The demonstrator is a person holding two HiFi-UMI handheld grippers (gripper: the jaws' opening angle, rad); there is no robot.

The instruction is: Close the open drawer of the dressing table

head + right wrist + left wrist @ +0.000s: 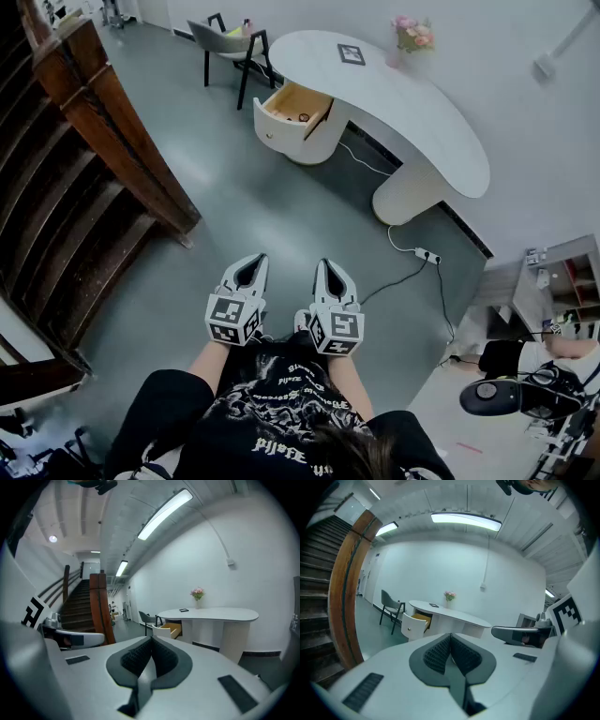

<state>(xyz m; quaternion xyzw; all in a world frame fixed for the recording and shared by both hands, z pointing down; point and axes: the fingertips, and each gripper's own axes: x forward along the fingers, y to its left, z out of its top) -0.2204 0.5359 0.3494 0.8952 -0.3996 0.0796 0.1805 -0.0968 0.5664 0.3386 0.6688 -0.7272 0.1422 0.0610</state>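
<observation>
The white dressing table stands against the far wall across the grey floor. Its drawer is pulled out to the left, showing a yellow-wood inside with a small dark thing in it. The drawer also shows far off in the left gripper view, and the drawer in the right gripper view. My left gripper and right gripper hang side by side close to my body, far from the table. Both are shut, jaws pressed together with nothing between them.
A wooden staircase with a thick handrail rises at the left. A grey chair stands left of the table. A pink flower vase and a marker card rest on the tabletop. A white power strip with cable lies on the floor.
</observation>
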